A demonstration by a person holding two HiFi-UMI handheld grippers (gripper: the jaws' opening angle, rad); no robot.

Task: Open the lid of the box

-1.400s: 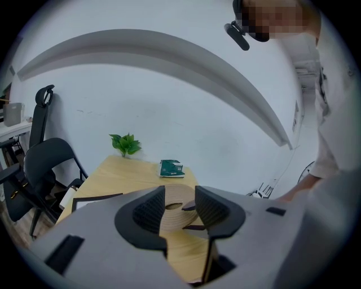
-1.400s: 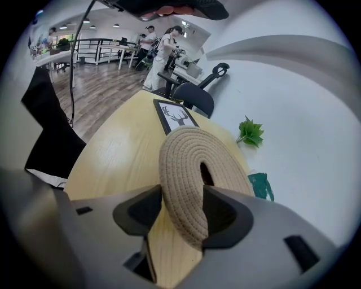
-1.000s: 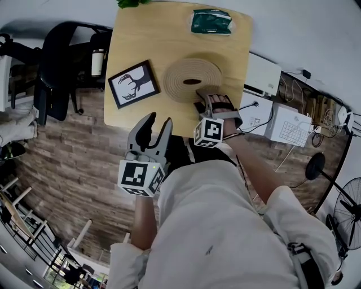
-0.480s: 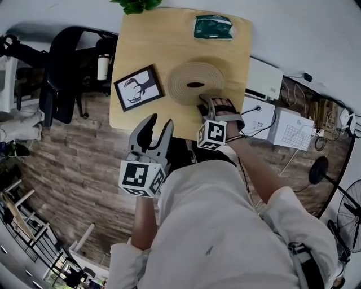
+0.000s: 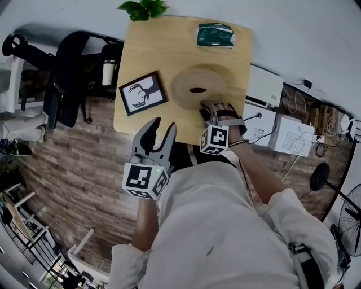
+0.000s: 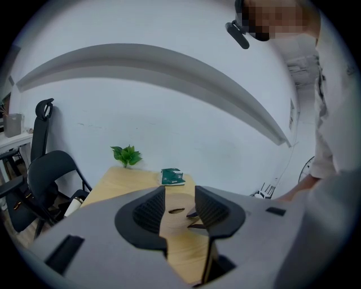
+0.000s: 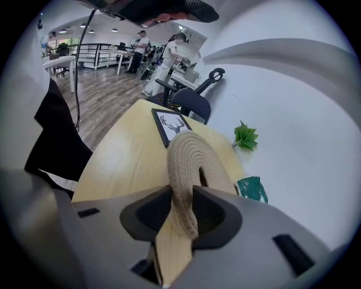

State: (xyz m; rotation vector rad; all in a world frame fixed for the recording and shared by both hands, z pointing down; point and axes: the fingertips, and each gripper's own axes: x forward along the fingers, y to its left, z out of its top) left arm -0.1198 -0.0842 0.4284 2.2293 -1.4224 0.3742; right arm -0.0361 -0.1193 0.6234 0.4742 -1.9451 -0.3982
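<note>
The right tool (image 7: 180, 213) closes its jaws astride the woven lid (image 7: 190, 155).

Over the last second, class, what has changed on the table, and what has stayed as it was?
The right gripper, its jaws wider a second ago, is closing them on the near rim of the woven lid, which sits between them. The left gripper stays open and empty near the edge of the table; the picture frame, green packet and plant have not moved.
</note>
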